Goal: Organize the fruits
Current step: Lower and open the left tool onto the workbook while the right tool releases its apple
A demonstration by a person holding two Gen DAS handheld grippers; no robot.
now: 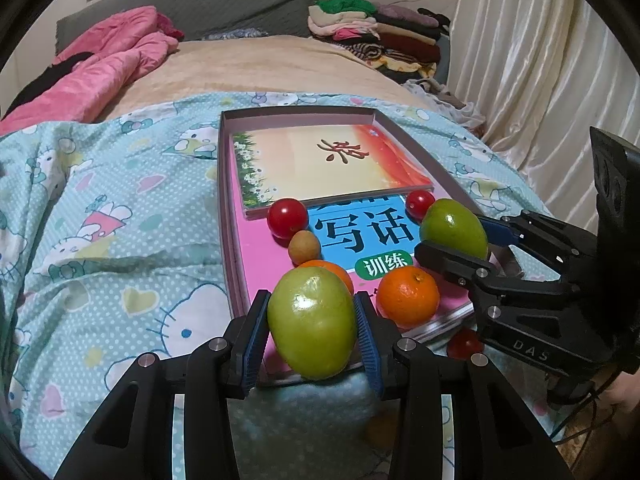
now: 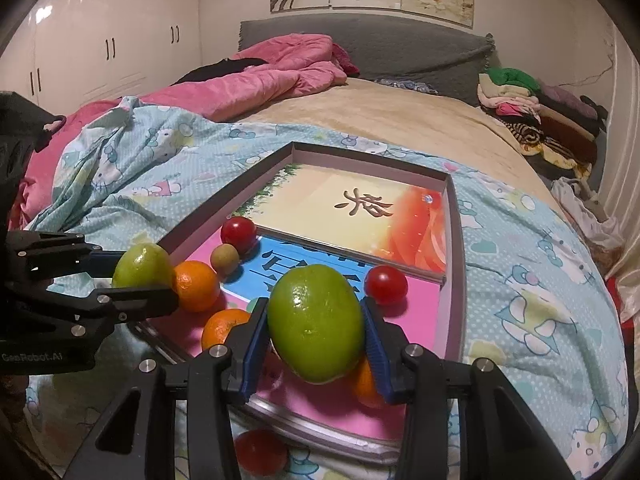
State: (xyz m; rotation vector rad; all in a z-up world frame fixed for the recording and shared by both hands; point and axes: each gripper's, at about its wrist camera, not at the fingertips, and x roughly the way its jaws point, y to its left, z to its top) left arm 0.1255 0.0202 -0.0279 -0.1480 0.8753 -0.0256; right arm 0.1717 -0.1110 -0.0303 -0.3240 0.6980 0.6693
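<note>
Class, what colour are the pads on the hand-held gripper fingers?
Blue, ribbed pads against black fingers; the left wrist view shows them best.

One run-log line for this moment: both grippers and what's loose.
left gripper: shut on green fruit | right gripper: shut on second green fruit | tray: oranges, tomatoes loose | stray tomato: on bedsheet outside tray

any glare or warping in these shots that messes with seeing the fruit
Left wrist view: a bright highlight sits on the green fruit in the left claw; fisheye bends the box edges and darkens the corners. Right wrist view: a softer sheen on the green fruit in the right claw, same curving; fruit stays sharp.
</note>
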